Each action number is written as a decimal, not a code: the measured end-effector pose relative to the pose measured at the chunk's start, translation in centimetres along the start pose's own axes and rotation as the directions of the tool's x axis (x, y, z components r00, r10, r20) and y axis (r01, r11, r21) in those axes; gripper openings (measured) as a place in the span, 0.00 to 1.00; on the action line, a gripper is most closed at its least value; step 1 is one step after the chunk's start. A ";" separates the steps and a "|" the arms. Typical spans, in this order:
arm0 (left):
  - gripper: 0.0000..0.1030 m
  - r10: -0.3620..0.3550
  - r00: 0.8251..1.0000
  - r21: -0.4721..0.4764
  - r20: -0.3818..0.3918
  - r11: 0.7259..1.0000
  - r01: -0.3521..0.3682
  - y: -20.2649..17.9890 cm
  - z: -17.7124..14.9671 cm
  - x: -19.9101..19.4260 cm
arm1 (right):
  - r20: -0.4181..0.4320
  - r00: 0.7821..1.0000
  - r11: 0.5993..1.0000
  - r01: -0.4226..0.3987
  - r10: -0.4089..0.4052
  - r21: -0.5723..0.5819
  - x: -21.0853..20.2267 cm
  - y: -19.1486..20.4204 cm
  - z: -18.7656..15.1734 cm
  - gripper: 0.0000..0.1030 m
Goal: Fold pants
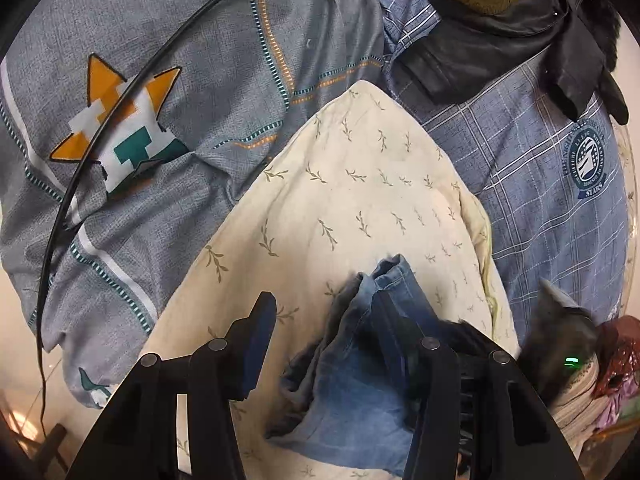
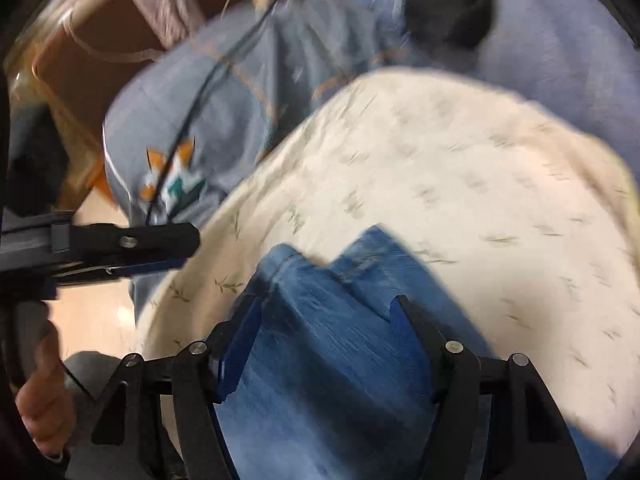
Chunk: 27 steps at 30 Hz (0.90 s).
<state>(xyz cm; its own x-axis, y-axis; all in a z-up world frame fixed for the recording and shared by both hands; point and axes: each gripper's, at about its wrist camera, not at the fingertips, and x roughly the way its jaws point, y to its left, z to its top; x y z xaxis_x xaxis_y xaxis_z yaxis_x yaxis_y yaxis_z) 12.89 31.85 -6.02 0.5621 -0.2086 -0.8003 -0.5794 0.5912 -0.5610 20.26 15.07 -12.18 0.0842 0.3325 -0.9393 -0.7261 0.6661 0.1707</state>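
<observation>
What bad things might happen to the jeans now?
1. The left gripper stands open around the bunched jeans, so they could slip and stay crumpled.
2. The jeans lie on the loose cream sheet; a closing gripper might pinch the sheet too and drag it.
3. A black cable crosses the grey bedding nearby and might snag an arm.

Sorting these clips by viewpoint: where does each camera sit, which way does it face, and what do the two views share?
Left wrist: on the left gripper, looking steeply down at the jeans on the cream cloth; its own open fingers show.
Right wrist: on the right gripper, looking down at the jeans; blurred; the left gripper and a hand show.
Shared: jeans, cream cloth, star-patterned grey bedding.
</observation>
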 end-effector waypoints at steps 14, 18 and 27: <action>0.49 0.001 0.993 -0.008 -0.116 1.000 -0.002 -0.1 -0.4 4.5 | 0.063 0.998 0.975 -0.014 0.000 0.222 -1.2 -6.3 1.5 0.10; 0.49 0.059 0.986 0.064 -0.158 0.997 -0.049 -1.3 -0.7 5.8 | 0.126 0.989 0.960 0.044 -0.081 0.275 -2.9 -6.5 -0.3 0.37; 0.45 0.108 0.976 0.073 -0.187 0.993 -0.095 -2.8 -0.1 8.4 | 0.257 0.966 0.976 -0.041 -0.015 0.212 -7.5 -0.1 -10.3 0.57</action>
<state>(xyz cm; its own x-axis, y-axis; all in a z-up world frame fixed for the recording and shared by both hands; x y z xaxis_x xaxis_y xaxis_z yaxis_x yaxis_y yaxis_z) 19.12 28.35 -11.19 0.3760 -0.2860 -0.8814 -0.5861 0.6634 -0.4653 12.67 5.68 -8.18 0.2671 0.4829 -0.8339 -0.5681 0.7779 0.2686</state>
